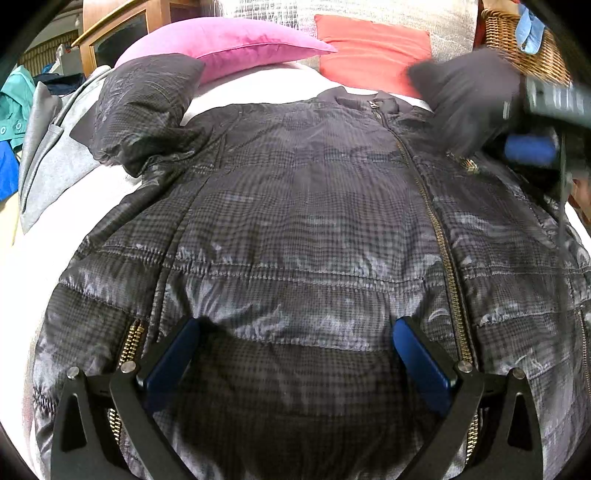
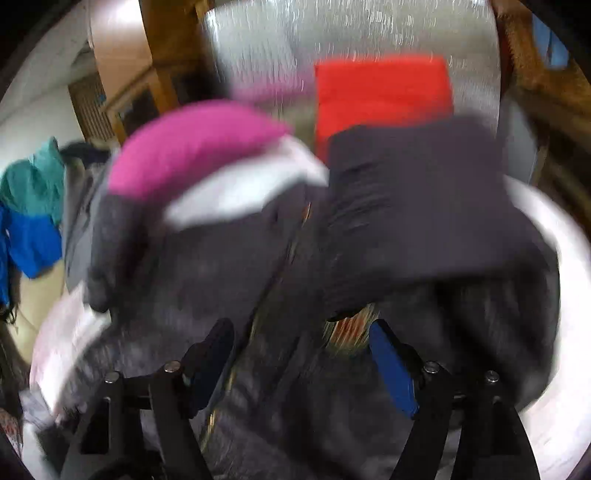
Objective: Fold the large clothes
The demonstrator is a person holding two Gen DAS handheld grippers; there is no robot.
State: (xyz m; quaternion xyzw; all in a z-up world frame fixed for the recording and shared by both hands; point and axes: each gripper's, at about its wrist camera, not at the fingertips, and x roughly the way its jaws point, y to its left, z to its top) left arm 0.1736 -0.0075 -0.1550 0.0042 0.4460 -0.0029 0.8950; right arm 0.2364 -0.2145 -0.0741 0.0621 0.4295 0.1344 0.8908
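While both grippers' fingers [image 1: 295, 354] [image 2: 391, 369] gape empty over the jacket [image 1: 295, 206], blue cloth [image 1: 528, 29] fills the wicker basket [image 1: 517, 40].

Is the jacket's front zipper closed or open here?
Closed: on the jacket, the zipper teeth run joined from collar toward hem, both front panels meeting flat.

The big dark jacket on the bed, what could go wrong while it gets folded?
The jacket is puffy and shiny, so folds may slide open. One sleeve lies bunched near the pink pillow and could make a lump. The left gripper stands open over the zipper, which might snag.
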